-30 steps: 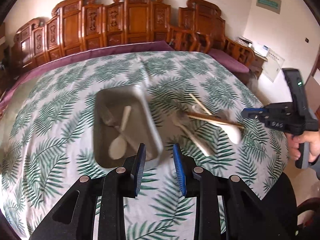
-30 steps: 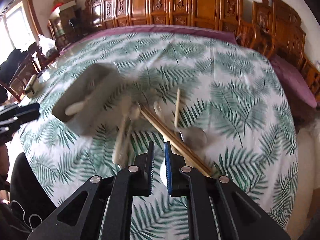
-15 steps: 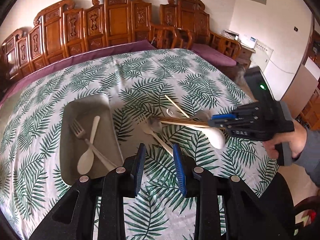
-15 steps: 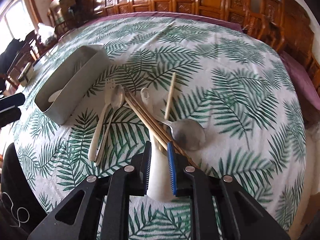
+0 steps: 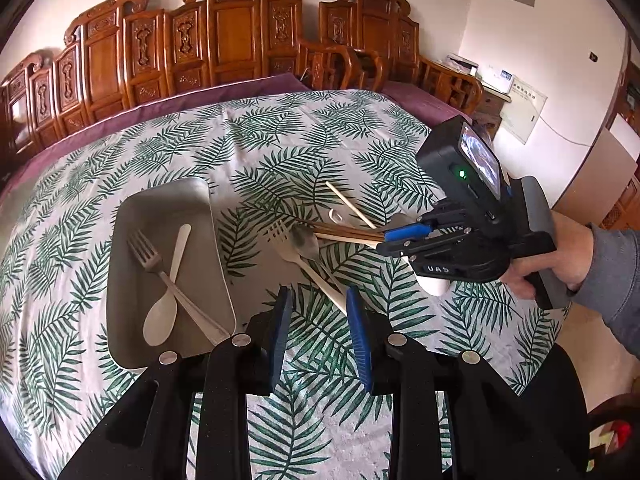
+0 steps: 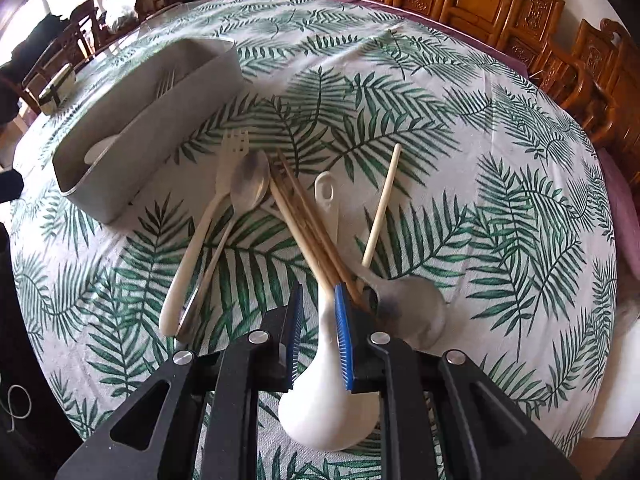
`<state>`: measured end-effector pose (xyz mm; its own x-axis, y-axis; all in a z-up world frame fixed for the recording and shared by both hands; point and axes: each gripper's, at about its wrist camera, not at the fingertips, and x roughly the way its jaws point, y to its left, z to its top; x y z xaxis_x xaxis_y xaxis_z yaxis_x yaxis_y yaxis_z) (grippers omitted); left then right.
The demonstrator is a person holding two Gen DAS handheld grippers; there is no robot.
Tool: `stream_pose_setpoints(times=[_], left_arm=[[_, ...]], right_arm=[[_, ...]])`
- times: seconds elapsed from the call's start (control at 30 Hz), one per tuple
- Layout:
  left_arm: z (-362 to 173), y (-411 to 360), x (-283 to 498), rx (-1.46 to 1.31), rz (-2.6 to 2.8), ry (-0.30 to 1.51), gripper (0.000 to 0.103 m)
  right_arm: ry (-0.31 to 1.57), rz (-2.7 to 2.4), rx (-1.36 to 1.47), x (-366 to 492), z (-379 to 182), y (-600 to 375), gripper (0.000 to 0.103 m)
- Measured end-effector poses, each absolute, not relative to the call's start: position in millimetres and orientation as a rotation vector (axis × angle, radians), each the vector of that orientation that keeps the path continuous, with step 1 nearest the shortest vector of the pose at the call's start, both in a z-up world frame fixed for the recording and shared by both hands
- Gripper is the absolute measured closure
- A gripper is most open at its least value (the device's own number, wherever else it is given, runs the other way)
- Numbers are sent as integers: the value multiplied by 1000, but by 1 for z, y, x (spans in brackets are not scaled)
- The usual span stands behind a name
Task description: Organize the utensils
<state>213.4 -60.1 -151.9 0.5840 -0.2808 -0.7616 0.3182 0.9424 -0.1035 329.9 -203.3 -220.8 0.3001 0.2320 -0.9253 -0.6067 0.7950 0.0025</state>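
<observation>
A grey tray (image 5: 160, 208) on the leaf-print cloth holds a metal fork (image 5: 148, 256) and a cream spoon (image 5: 164, 312). Right of it lies a pile: a cream fork (image 6: 208, 216), a metal spoon (image 6: 250, 184), brown chopsticks (image 6: 304, 220), a pale single chopstick (image 6: 382, 208), a big metal spoon (image 6: 408, 304) and a white soup spoon (image 6: 328, 400). My right gripper (image 6: 319, 292) is low over the pile. Its jaws straddle the white spoon's neck, slightly apart, with a gap at the left pad. My left gripper (image 5: 318, 296) hovers open and empty near the tray's right end.
Carved wooden chairs (image 5: 236, 32) ring the round table, with a purple undercloth (image 5: 240, 88) at the far edge. A person's hand (image 5: 560, 256) holds the right gripper (image 5: 394, 240). A small box (image 6: 56, 88) sits beyond the tray (image 6: 132, 160).
The right gripper has dropped onto the pile and its jaws have parted a little around the white spoon's neck. The left gripper shifted right from over the tray, then held still.
</observation>
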Motion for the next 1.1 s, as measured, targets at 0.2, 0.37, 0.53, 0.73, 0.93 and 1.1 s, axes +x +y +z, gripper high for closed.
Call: stream_pose_setpoints(times=[0.2,0.37,0.53,0.73,0.93,1.1], left_arm=[[-154,-58,215,37,-347,883,76],[-157,-58,215,37,-347,887,76],[-159,-58,216,34,-344,894,76],[-161,-59,216,37,-346,900,76],[-165,-61,219,35,-345,906,76],[-167,-66,224,34,-347,915,76]], right_arm=[[1151,574,-394,336,-224,-202,85],[1163,607,-399,336,-226,-201,85],[1177,612,-440,340,-226,-197,88],[1207,617,-508,335,-230,-193,88],[1212,602,-439,339,-236,-202,90],[1181,606,-381,337,-227,-207,96]])
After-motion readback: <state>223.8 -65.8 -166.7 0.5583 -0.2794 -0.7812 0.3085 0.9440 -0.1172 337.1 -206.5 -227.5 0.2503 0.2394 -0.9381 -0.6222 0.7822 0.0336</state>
